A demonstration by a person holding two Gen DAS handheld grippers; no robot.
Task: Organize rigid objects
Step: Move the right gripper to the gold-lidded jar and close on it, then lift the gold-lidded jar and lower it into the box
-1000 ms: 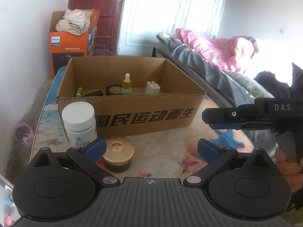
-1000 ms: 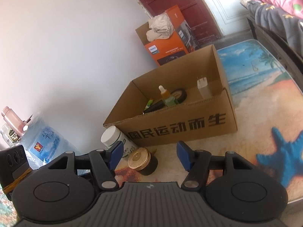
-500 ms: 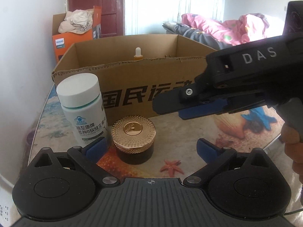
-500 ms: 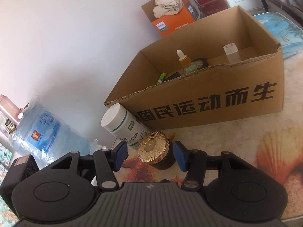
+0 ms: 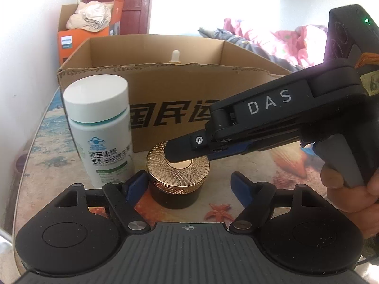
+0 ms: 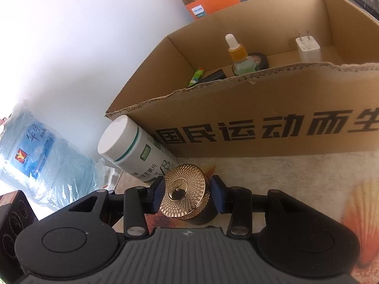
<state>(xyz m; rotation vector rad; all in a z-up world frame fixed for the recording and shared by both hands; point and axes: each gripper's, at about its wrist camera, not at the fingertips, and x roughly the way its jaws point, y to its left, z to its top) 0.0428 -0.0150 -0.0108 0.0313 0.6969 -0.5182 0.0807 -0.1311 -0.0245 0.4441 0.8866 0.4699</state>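
- The right gripper (image 6: 187,197) has its jaws set around the gold-lidded jar (image 6: 186,195), one blue pad on each side of the dark body just under the lid; the pads look to be touching the jar, so it reads as pinched.
- In the left wrist view the same right gripper (image 5: 189,151) reaches in from the right, its tip lying over the jar's (image 5: 177,172) patterned gold lid, with the person's hand (image 5: 350,189) on the grip.
- The left gripper (image 5: 187,185) has its jaws spread wide and holds nothing; the jar sits between its blue pads, nearer the left pad (whether that pad touches the jar cannot be told).
- The jar stands upright on the desk (image 5: 260,165), whose surface carries a beach print, just in front of the cardboard box (image 6: 272,132).
- The white pill bottle (image 5: 99,130) stands upright just beside the jar, on its left, close to the box's front corner.
- Inside the box: a dropper bottle (image 6: 238,54) with an orange collar, a roll of dark tape (image 6: 259,60) behind it, a white charger plug (image 6: 308,48) standing with prongs up, a green tube (image 6: 196,77) and a flat black item (image 6: 214,74).
- Beyond the desk, a blue water jug (image 6: 40,151) in plastic wrap lies to the left, and an orange carton (image 5: 83,40) with cloth on top sits by the red door.
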